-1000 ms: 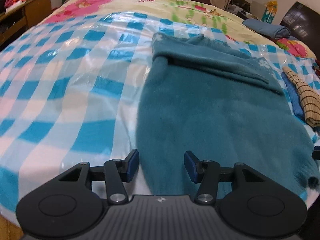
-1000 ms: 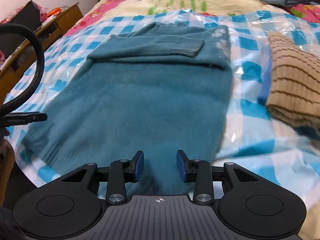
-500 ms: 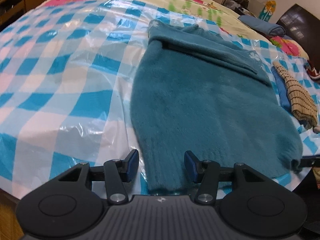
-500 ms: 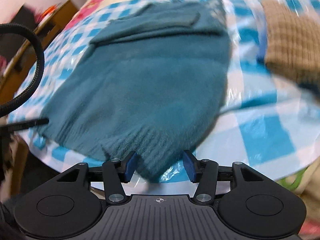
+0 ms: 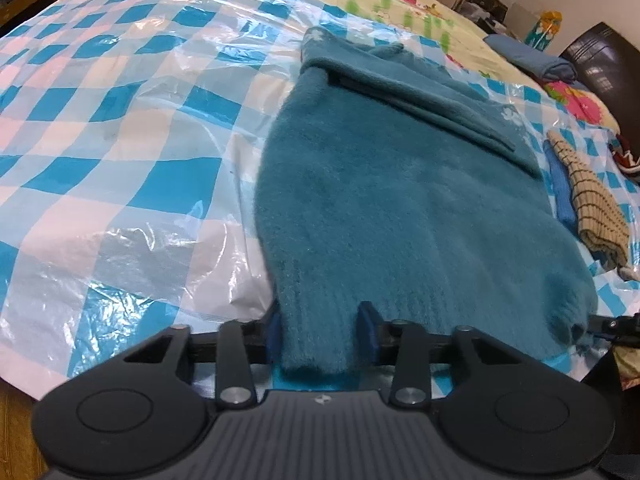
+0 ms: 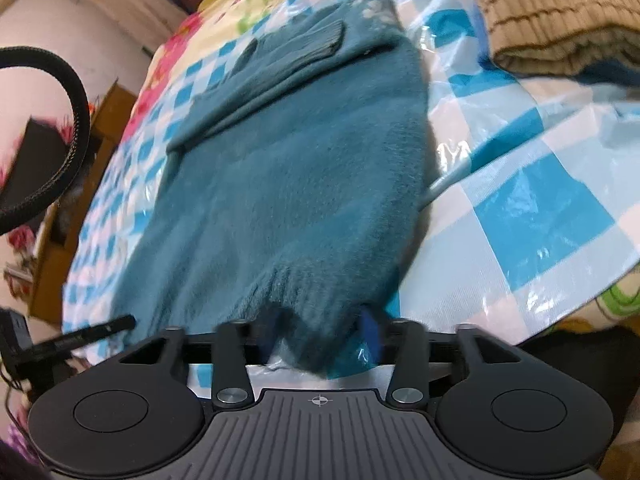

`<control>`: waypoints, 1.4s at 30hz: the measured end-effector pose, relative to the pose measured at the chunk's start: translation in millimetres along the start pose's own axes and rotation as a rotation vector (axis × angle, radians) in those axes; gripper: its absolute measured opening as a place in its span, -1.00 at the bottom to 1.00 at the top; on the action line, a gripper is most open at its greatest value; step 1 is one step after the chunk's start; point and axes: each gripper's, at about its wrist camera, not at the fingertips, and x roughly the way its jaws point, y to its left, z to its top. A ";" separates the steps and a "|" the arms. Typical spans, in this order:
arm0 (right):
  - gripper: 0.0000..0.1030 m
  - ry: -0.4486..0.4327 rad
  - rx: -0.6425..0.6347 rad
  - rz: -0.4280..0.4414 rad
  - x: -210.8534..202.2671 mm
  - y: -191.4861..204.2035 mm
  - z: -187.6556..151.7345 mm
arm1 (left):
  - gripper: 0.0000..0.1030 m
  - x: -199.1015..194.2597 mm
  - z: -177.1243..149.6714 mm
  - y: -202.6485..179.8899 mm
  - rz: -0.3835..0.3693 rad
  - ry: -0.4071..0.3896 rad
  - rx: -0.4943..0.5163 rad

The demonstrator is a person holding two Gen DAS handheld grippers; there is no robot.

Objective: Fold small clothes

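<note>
2 claws (image 5: 320,330) (image 6: 320,332) closing on 1 teal sweater (image 5: 400,200).

We've got a fuzzy teal sweater (image 5: 400,200) lying flat on the bed, sleeves folded across the chest up top, and its ribbed hem bunched up at both near corners.

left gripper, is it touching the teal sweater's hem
Touching. The left wrist view shows the closing left gripper with the teal sweater hem bunched between both blue pads.

Both wrist cameras look steeply down from close range; both show the teal sweater (image 5: 400,208).
</note>
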 end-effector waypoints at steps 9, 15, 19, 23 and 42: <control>-0.76 -0.135 0.078 0.185 -25.0 12.1 14.8 | -0.66 -13.2 29.9 5.6 -0.165 -0.082 -0.112; -0.77 -0.260 0.102 0.303 -37.9 26.7 56.9 | -0.68 -9.8 84.4 3.4 -0.306 -0.164 -0.185; -0.77 -0.354 0.110 0.348 -37.7 30.8 99.3 | -0.68 -6.6 131.4 1.6 -0.334 -0.242 -0.184; -0.77 -0.431 0.124 0.346 -20.4 30.3 150.5 | -0.68 13.4 183.4 0.4 -0.330 -0.301 -0.164; -0.53 -0.470 0.271 0.108 103.5 -26.2 268.0 | -0.27 179.7 290.6 35.3 -0.212 -0.246 -0.350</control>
